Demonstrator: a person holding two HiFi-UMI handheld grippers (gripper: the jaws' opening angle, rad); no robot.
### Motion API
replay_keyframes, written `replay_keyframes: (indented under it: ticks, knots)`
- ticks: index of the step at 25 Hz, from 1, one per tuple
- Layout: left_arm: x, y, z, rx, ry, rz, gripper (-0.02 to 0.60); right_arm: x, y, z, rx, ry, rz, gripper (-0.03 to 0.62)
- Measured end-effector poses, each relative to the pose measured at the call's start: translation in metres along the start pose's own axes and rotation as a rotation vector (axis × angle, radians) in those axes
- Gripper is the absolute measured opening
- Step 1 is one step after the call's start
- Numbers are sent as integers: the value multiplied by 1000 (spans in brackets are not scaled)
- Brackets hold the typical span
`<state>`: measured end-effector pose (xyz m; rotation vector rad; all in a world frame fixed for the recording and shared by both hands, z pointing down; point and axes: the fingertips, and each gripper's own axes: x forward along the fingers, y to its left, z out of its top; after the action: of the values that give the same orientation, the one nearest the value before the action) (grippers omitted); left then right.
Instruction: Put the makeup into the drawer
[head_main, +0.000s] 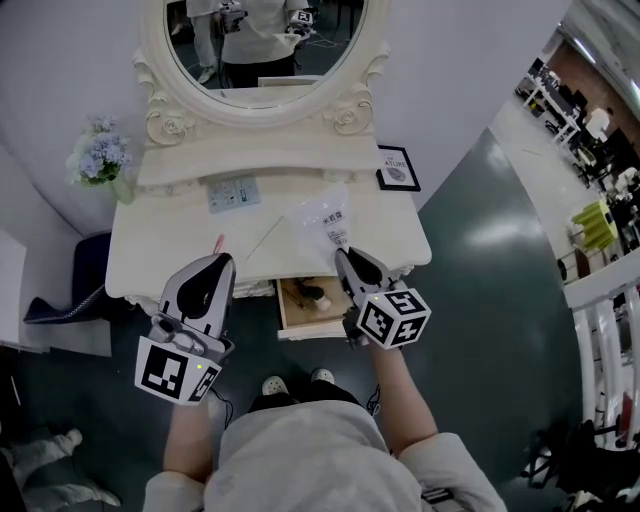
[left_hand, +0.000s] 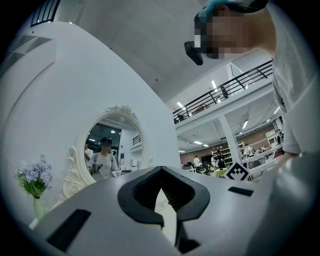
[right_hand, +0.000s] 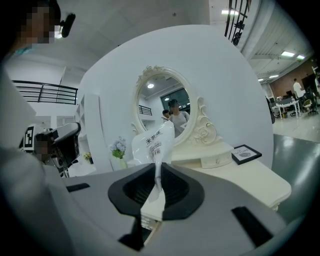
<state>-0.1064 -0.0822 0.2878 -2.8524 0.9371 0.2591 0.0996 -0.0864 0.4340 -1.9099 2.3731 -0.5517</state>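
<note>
I'm working in what looks like a big open lab or office hall with a bedroom corner staged inside it. The corner has a cream dressing table (head_main: 170, 250) with an open drawer (head_main: 305, 331), a carved oval mirror (head_main: 265, 60), flowers (head_main: 98, 155) at its back left corner and a framed sign (head_main: 398, 168) at its back right. Beyond it I see polished grey floor (head_main: 490, 300), desks (head_main: 565, 100) with people, strip lights and a railed mezzanine (left_hand: 235, 85).
</note>
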Motion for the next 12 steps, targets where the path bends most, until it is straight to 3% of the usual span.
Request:
replay_keyframes:
  ticks: [12]
  knots:
    - [15,-24,-4,2,17,54,12,-8,-22,-23,-147,119,79,44]
